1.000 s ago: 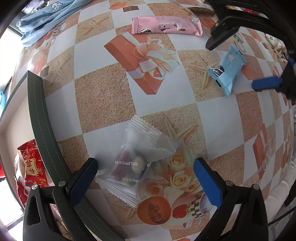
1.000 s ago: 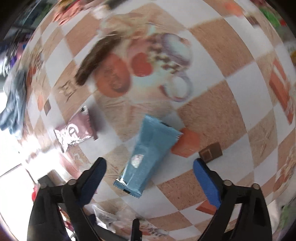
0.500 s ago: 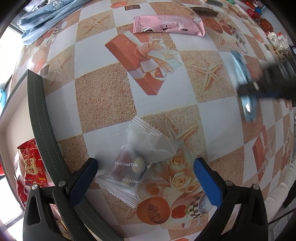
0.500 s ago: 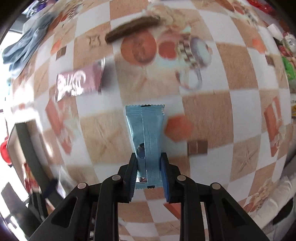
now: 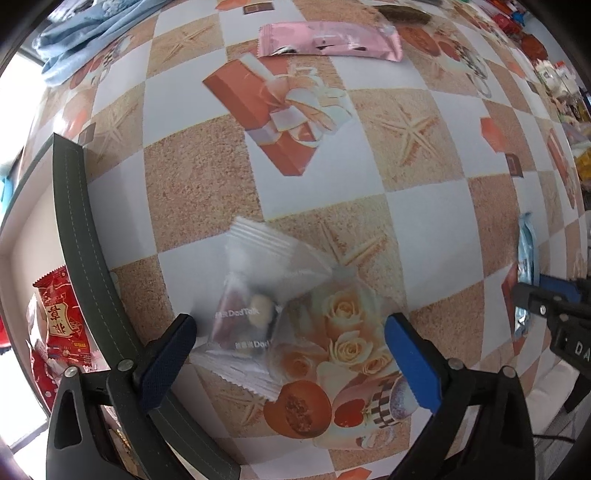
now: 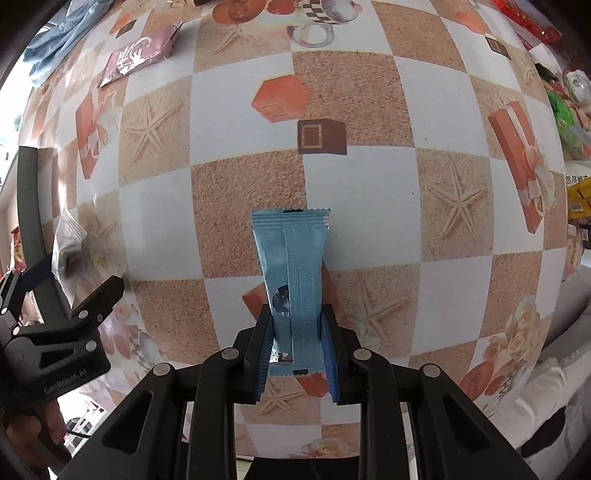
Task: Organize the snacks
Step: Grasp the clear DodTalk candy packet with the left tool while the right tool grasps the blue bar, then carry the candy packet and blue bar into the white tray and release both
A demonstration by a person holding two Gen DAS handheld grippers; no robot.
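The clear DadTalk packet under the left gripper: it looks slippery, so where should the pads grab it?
Come from straight above and close across the bulging middle of the clear packet, where the contents give bulk. It lies flat between the open left gripper pads; its crimped ends are too thin.

The right gripper [image 6: 295, 354] points down, its jaws clamped on a blue packet [image 6: 293, 273]. The left gripper [image 5: 291, 350] points straight down, jaws wide, just closing slightly around a clear packet [image 5: 258, 295].

Checkered tablecloth [image 5: 424, 221], clear snack packet [image 5: 258, 295], pink wrapper [image 5: 328, 40], blue cloth [image 5: 92, 33]
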